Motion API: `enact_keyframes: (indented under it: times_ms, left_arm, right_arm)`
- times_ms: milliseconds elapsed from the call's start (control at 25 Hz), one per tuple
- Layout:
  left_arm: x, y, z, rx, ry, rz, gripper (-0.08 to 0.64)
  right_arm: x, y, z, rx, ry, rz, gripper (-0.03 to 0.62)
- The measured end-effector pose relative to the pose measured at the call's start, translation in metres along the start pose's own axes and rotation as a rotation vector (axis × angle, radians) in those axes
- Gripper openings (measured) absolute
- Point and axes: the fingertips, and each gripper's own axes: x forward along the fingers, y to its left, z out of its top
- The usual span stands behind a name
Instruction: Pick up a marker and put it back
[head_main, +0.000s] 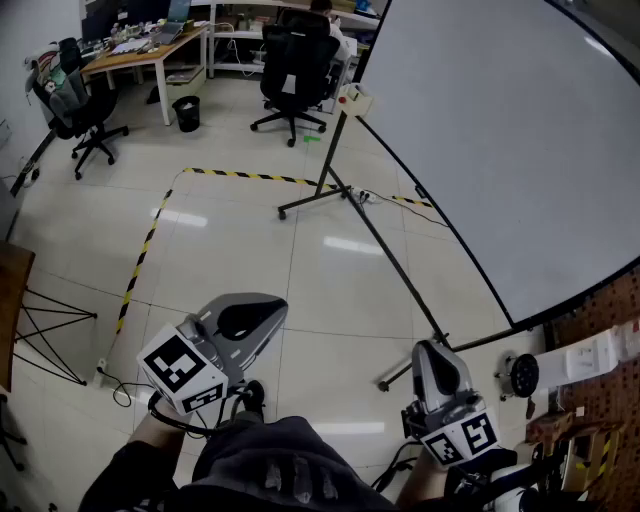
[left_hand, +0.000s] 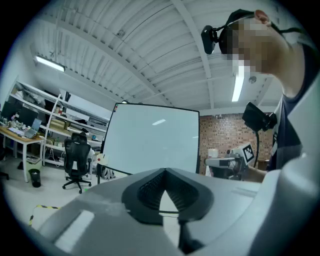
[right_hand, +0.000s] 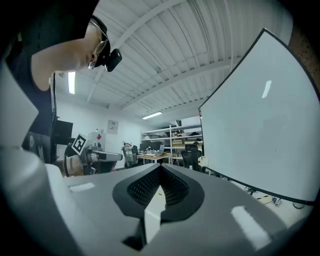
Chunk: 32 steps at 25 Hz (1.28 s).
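**Grippers**
- Left gripper (left_hand: 165, 171): jaws pressed together at the tips, nothing between them, touching nothing. Held low at the person's left side, pointing out over the floor (head_main: 250, 240).
- Right gripper (right_hand: 160, 168): jaws fully together, nothing pinched, touching nothing. Held low at the person's right side, pointing toward the foot of the whiteboard (head_main: 500, 130).

**Task item**
- Marker: not made out in any view. Small white holder with a red spot (head_main: 355, 98) at the whiteboard's far lower corner; contents too small to tell.

**Count**
- Grippers: two, each with one cube: left cube (head_main: 182, 372), right cube (head_main: 458, 437).
- Whiteboard: one, blank, on a black stand (head_main: 320, 200).
- Office chairs: two, black, one at far left (head_main: 75, 100) and one at far centre (head_main: 295, 60).
- Bin (head_main: 186, 112): one, black, beside the worktop (head_main: 150, 48).
- Striped floor tape (head_main: 140, 265): yellow and black, in an L shape.

**Writing**
- Cubes: black-and-white square patterns only, no letters.
- Whiteboard: no writing visible.
- No brand or label readable elsewhere.
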Motion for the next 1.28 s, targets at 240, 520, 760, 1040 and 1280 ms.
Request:
enact_keyframes:
  times_ms: [240, 520, 760, 1040, 1280]
  left_arm:
    - [0.006, 0.089, 0.029, 0.037, -0.011, -0.015, 0.006]
    - [0.03, 0.158, 0.044, 0.035, -0.022, 0.001, 0.006]
    - [0.081, 0.217, 0.05, 0.052, 0.001, 0.039, 0.006]
    - [0.169, 0.285, 0.065, 0.043, 0.018, 0.079, 0.006]
    - [0.217, 0.329, 0.081, 0.042, 0.012, 0.121, 0.006]
  right_arm:
    - [0.091, 0.001, 0.01, -0.021, -0.006, -0.008, 0.002]
    - [0.165, -0.03, 0.015, -0.034, 0.005, 0.006, 0.002]
    - [0.236, -0.091, 0.005, -0.003, 0.006, 0.039, 0.002]
    - [0.316, -0.18, 0.0, 0.005, 0.033, 0.084, 0.002]
    - [0.368, -0.228, 0.015, 0.001, 0.023, 0.136, 0.002]
